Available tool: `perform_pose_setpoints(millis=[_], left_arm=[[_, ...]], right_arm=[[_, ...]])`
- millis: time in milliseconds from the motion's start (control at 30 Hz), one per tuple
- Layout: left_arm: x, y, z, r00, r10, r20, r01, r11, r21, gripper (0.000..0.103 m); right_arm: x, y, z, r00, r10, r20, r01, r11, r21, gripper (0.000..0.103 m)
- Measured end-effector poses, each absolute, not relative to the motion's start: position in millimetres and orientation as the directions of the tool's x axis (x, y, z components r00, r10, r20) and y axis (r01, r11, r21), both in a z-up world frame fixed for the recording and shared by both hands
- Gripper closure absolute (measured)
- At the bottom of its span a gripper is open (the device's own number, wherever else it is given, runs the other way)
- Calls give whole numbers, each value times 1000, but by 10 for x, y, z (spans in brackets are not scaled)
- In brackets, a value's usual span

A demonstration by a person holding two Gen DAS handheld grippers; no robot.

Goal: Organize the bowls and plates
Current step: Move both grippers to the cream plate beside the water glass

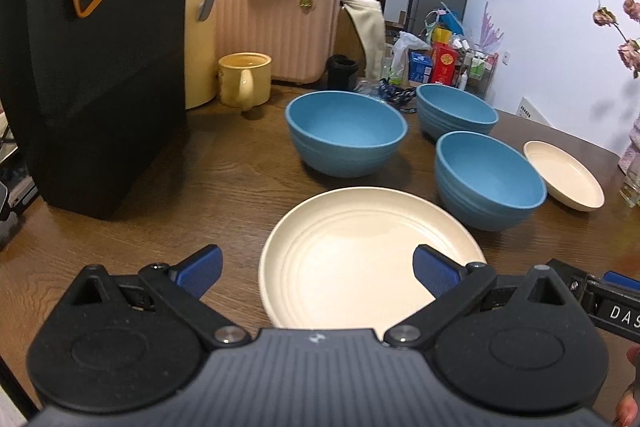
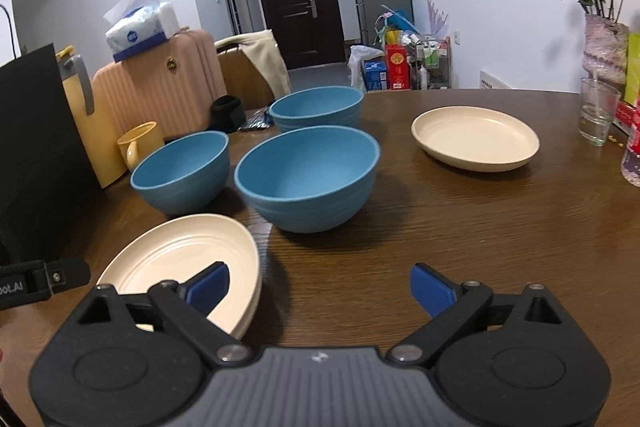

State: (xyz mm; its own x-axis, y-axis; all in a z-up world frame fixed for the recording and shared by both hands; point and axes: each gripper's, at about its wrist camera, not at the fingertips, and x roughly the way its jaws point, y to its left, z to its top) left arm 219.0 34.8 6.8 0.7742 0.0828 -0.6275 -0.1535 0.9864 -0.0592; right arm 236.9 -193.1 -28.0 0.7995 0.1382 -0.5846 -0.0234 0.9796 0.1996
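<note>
Left gripper [image 1: 318, 271]: jaws spread wide, holding nothing, hovering over the near edge of the near plate [image 1: 372, 259].
Right gripper [image 2: 320, 291]: jaws spread wide and empty, over bare table [image 2: 480, 227] just right of the near plate [image 2: 184, 263].
Near plate: cream, flat on the table, closest to both grippers; its edge looks doubled in the right wrist view, so it may be two stacked, cannot tell.
Bowls: three blue ones, upright and empty, behind the near plate; front bowl [image 2: 308, 179], left bowl [image 2: 182, 171], back bowl [image 2: 318, 107].
Far plate [image 2: 476, 139]: cream, right of the front bowl, well apart from the near plate.
Mug [image 1: 244, 79]: yellow, left of the bowls.
Glass [image 2: 598, 111]: right of the far plate.
</note>
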Motion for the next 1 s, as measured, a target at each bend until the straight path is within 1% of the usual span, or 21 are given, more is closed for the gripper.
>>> perform_pose_setpoints(millis=[300, 733, 1000], left_arm=[[2159, -28, 198, 796, 47, -603, -97, 994, -50, 0], [2246, -788, 371, 822, -20, -569, -15, 998, -57, 0], [2400, -1357, 407, 832, -45, -553, 22, 999, -49, 0]], right_arm=[[2279, -2377, -153, 825, 96, -557, 26, 978, 207, 6], [2310, -3112, 26, 849, 23, -528, 96, 976, 196, 5], [2456, -3594, 63, 853, -23, -522, 142, 972, 189, 0]])
